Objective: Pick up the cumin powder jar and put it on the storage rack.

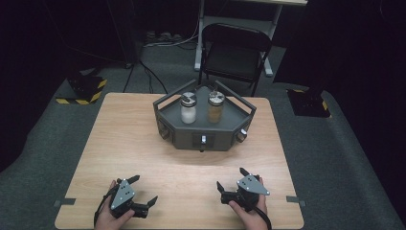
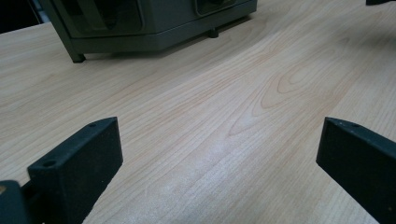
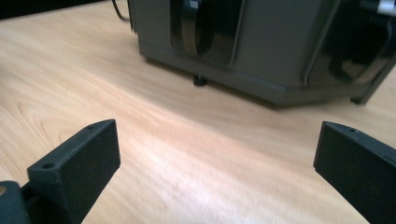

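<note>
A wooden desk (image 1: 143, 143) carries a dark grey angular tray (image 1: 203, 129) at its far middle, holding two shakers, one white (image 1: 188, 109), one brown (image 1: 215, 107). Near the front edge, the left gripper (image 1: 142, 191) and right gripper (image 1: 231, 179) rest well apart, jaws spread wide, empty.

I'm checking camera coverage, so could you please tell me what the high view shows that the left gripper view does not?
High view alone: two shakers on the grey stand, a white-filled shaker and a brown-filled shaker, a folding chair behind the table, and the person's hands holding the left tongs and right tongs, both open. Left gripper view alone: the wood grain close up between its own black jaws. Both: the wooden table and the grey stand.
</note>
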`<state>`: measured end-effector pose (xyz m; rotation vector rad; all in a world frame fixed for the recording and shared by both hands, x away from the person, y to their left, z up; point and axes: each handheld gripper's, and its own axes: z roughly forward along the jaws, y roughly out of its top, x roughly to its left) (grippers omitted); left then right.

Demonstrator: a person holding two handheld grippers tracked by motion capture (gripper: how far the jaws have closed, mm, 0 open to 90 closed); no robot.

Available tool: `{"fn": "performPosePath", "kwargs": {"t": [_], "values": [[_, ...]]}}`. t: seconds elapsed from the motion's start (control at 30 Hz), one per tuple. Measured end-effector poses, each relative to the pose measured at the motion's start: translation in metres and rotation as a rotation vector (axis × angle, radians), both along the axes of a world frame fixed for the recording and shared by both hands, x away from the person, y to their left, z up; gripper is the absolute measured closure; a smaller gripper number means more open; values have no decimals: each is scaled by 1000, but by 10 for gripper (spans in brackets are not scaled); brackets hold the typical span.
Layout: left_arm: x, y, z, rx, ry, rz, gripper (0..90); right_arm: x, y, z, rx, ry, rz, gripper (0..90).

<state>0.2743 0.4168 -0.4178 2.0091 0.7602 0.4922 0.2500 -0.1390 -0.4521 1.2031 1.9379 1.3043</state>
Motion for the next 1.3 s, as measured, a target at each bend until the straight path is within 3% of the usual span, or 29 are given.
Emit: {"fn": "performPosePath", "kwargs": {"t": [0.1,0.2,0.37,0.7,1.03,1.2,1.3], "values": [[2,-1,1,8,5,-7,7,-1,-1,-3,-47,19,13,6],[2,-3,2,22,5,-9,7,0,-2,-3,-48,41,10,9],[1,-3,2,22,1,-11,8,-3,1,1,-94,55,-13,8],[-1,-10,4,67,-14,-26,7,-14,9,-1,-129,15,-35,7],[0,-11,4,70,-7,-19,7,-14,9,-1,-140,8,-16,7],[7,-7,6,49,28,-23,7,-17,10,-2,-146,-10,-9,7],[9,-9,6,58,30,-26,7,-19,8,-2,-146,-10,-4,7]]}}
